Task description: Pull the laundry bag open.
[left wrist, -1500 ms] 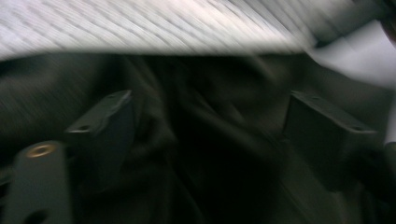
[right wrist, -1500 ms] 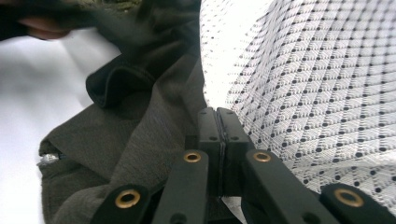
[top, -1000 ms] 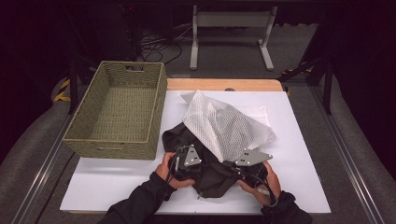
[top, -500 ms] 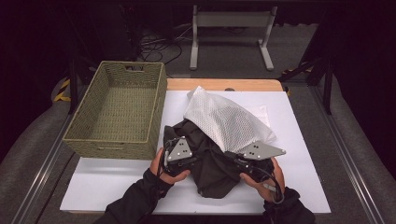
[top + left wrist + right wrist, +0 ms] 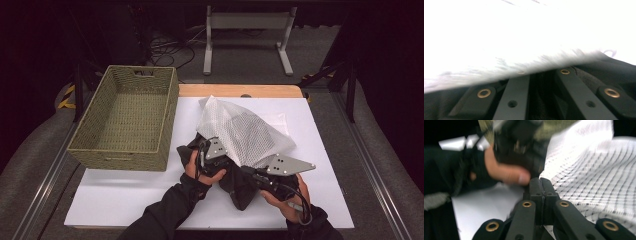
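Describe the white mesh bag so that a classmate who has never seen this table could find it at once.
Start at the white table top and pass the woven basket at its left. Just right of the basket, near the middle, lies the white mesh bag, over a dark cloth. It alone is pale and see-through netted.

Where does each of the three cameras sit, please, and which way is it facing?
High view: fixed above the person's side, looking forward and down on the white table, the woven olive rectangular basket, the white mesh bag and the black cloth garment; both forearms and hands show.
Left gripper view: rides the left claw, looking along its jaws under the mesh bag.
Right gripper view: rides the right claw, facing the mesh bag and the person's left hand.
Shared: the mesh bag appears in all three.
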Demonstrator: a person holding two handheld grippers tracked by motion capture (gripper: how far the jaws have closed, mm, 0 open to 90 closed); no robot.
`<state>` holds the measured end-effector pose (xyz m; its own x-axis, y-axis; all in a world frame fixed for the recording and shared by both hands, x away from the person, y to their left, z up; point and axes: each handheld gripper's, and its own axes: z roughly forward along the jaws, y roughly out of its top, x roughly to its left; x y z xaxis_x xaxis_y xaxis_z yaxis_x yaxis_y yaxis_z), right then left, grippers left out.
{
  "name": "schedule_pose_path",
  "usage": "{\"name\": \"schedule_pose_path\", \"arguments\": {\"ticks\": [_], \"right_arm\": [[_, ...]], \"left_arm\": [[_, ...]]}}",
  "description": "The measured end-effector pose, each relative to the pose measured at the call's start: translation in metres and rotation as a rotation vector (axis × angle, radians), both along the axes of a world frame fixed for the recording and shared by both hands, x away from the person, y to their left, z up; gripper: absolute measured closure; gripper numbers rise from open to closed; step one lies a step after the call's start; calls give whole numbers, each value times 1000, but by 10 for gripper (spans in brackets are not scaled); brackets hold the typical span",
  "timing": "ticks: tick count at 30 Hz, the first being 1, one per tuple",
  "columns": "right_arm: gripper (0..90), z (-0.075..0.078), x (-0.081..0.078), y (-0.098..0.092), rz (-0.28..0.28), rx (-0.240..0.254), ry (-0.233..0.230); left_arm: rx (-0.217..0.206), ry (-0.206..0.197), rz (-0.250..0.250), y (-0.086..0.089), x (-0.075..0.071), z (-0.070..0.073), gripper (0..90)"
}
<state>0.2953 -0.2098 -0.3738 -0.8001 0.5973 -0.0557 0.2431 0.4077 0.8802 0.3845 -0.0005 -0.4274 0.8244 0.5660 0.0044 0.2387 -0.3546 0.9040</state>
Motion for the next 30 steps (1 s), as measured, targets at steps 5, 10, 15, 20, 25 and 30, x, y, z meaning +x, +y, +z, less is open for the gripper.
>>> {"name": "schedule_pose_path", "arguments": {"ticks": [5,10,15,20,25,30], "right_arm": [[899,-23,3,-1,-25,-79,20],[898,-31,4,-2,-41,-129,9],[898,-25,1,-9,-50,-109,-3],[898,-18,-5,-16,-54,-91,-12],[898,-11,-11,-20,-56,-82,-27],[898,-7,-13,-24,-50,-76,-32]], "left_arm": [[-33,18,47,1,5,-5,858],[-63,39,-44,14,-4,-4,787],[-18,49,-139,45,-21,11,502],[83,-41,-69,83,-38,28,210],[127,37,-30,94,-19,26,115],[190,124,-33,75,0,6,86]]}}
